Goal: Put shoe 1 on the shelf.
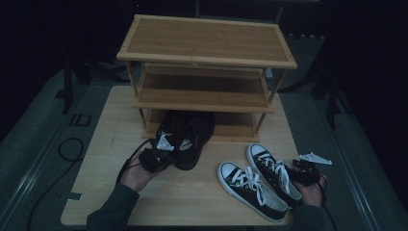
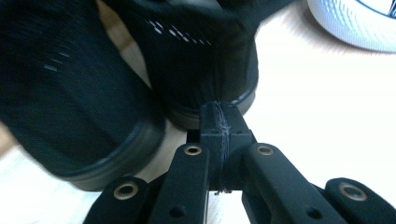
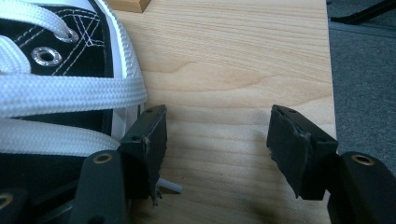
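A pair of black shoes stands at the front of the wooden rack's bottom shelf. My left gripper is at their heels. In the left gripper view its jaws are pressed together, pinching the wrinkled heel fabric of the right-hand black shoe, while the other black shoe sits beside it. Two black-and-white sneakers lie at the front right. My right gripper rests beside the outer sneaker. Its jaws stand open over bare table, with the sneaker's laces just left of them.
The three-shelf rack fills the back of the table, and its upper shelves hold nothing. The table's right edge runs close to my right gripper, with grey floor beyond. A black cable lies on the floor at left.
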The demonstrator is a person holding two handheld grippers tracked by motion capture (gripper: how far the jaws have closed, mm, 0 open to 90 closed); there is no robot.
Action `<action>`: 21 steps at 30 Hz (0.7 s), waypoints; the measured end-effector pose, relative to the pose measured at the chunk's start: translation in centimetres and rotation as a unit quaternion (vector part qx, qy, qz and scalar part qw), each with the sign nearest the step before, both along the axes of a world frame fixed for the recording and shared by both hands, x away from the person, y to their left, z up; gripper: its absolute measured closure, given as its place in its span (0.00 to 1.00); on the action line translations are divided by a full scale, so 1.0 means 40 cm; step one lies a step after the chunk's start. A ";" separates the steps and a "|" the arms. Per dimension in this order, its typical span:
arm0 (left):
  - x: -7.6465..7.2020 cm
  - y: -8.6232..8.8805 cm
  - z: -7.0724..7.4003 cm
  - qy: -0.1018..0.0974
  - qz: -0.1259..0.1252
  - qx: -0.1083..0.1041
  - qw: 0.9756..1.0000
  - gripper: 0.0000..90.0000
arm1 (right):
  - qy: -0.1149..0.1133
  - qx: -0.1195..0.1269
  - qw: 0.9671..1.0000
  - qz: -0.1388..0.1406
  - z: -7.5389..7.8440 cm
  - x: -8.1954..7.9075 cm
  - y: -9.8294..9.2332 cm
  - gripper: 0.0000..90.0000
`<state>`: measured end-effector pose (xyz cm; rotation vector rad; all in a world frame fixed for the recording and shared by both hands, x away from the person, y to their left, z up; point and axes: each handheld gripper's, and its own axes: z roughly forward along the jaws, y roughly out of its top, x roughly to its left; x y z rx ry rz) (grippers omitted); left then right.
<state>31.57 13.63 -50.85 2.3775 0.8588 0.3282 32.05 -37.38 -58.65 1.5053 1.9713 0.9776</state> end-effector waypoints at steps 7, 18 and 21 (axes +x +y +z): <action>-0.001 -0.026 -0.038 0.009 -0.010 0.015 1.000 1.00 | 0.000 -0.001 1.000 -0.003 0.000 0.001 0.000 0.40; -0.004 -0.053 -0.082 0.011 -0.007 0.028 1.000 1.00 | 0.000 -0.004 1.000 -0.006 0.000 0.001 -0.001 0.38; -0.005 -0.067 -0.084 0.010 -0.014 0.030 0.999 1.00 | 0.000 -0.004 1.000 -0.006 0.000 0.001 -0.001 0.38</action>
